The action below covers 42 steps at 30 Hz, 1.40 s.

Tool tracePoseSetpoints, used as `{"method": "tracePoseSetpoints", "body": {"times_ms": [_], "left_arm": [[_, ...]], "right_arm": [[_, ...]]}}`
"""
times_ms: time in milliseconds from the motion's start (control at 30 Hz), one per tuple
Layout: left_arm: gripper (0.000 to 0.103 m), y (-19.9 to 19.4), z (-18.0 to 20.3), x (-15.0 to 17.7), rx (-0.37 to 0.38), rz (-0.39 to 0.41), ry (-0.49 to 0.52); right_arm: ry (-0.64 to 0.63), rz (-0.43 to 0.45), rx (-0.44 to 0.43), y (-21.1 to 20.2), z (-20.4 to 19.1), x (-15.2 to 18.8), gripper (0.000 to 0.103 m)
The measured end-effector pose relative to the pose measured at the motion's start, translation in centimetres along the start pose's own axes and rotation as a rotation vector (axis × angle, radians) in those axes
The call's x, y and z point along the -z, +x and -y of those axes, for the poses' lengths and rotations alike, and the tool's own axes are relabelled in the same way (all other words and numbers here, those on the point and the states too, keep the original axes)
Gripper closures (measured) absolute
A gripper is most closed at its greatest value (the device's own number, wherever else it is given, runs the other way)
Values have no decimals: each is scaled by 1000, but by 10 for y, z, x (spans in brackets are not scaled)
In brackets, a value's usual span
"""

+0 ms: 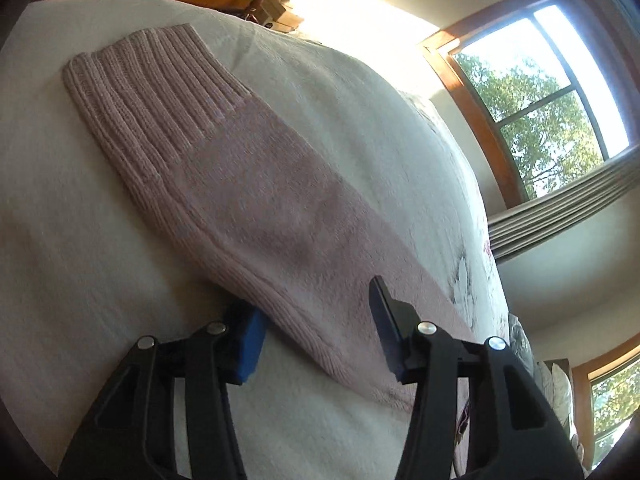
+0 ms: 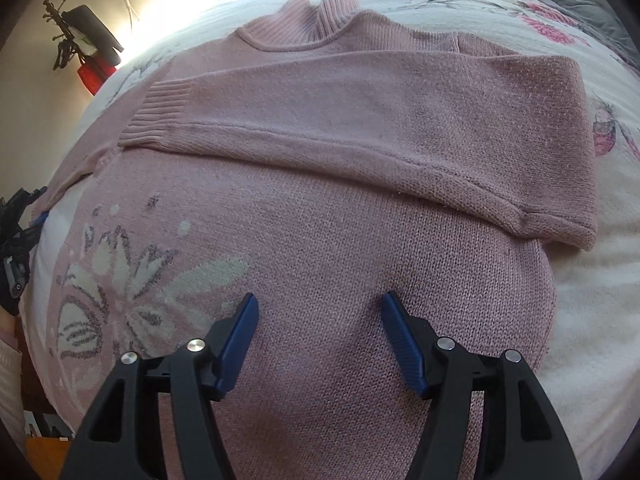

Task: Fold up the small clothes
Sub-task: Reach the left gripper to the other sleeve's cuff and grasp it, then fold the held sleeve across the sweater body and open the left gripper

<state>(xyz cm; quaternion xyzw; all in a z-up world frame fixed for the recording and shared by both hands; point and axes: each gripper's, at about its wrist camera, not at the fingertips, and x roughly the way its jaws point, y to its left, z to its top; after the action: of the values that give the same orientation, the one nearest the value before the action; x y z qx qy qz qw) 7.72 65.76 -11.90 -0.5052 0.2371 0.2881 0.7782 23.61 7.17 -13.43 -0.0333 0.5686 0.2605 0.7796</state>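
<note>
Pink sweater (image 2: 320, 208) flat on bed (image 2: 580, 320), left tongs (image 1: 316, 320) spread, right tongs (image 2: 320, 320) spread

Sweater (image 2: 340, 240) hem beyond the bottom edge

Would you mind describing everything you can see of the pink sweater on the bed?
The pink sweater is a soft knit with a ribbed collar, ribbed cuffs and a pale flower pattern on its body. It lies flat on the white bedspread, one sleeve already folded across the chest, the other sleeve stretched out sideways. The open left gripper straddles that outstretched sleeve near its edge. The open right gripper hovers over the lower body; contact is unclear.
</note>
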Motion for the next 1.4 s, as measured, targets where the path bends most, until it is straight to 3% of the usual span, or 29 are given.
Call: {"method": "tracePoseSetpoints", "body": {"times_ms": [267,400,500,700,967,1167,1400], "left_arm": [[60,5,-15,-40,-22,56,-31],[87,3,-18,-48,-75,49,-24],[97,-2,-22,-51,-63,47,-23],[98,-16,10,-43,-19,77,54],[98,-11,125,17,93,17,312],[98,12,203,88,198,-63,434],[98,37,254,176,294,-178,511]], "right_arm": [[-3,-3,11,5,-1,-2,38],[-1,-1,8,6,-3,-2,38],[1,0,5,6,-2,-1,38],[8,5,-4,3,1,1,38],[17,23,-5,-7,5,8,38],[11,34,2,-16,10,13,38],[23,40,-12,-15,15,14,38]]}}
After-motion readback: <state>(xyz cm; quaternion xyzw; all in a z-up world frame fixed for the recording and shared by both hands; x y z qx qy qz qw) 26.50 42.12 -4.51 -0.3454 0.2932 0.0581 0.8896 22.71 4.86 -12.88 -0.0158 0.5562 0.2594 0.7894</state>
